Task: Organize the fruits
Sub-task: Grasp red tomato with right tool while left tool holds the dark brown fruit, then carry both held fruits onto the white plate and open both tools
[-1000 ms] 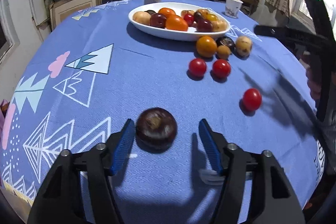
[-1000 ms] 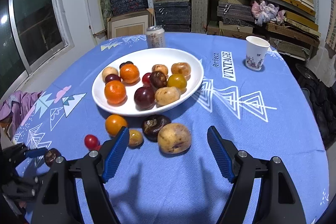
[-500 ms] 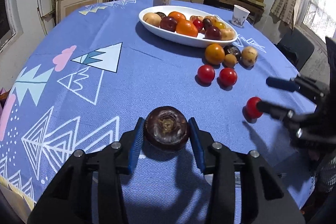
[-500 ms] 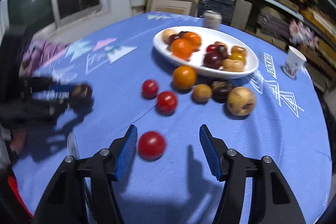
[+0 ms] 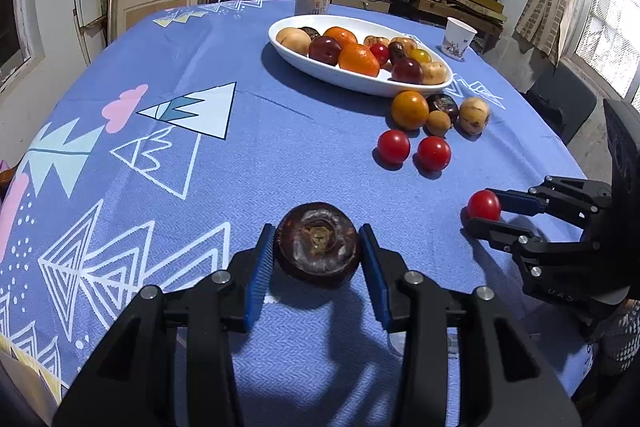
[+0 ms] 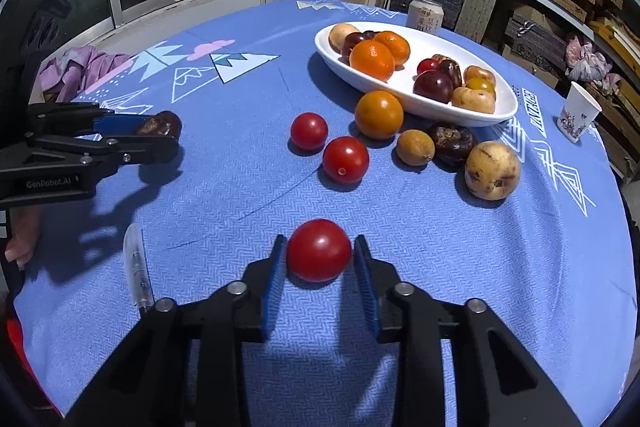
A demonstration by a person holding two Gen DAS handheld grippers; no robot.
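My left gripper (image 5: 318, 255) clamps a round dark-brown mangosteen (image 5: 317, 245) near the blue tablecloth's (image 5: 256, 147) front edge. My right gripper (image 6: 319, 259) has just closed on a small red tomato (image 6: 319, 250).

Left wrist view: close behind left gripper (image 5: 318, 259), angled down across blue tablecloth (image 5: 248, 147) toward shelves | Right wrist view: close behind right gripper (image 6: 320, 253), same downward tilt | Shared: white fruit dish (image 5: 320, 75), both grippers.
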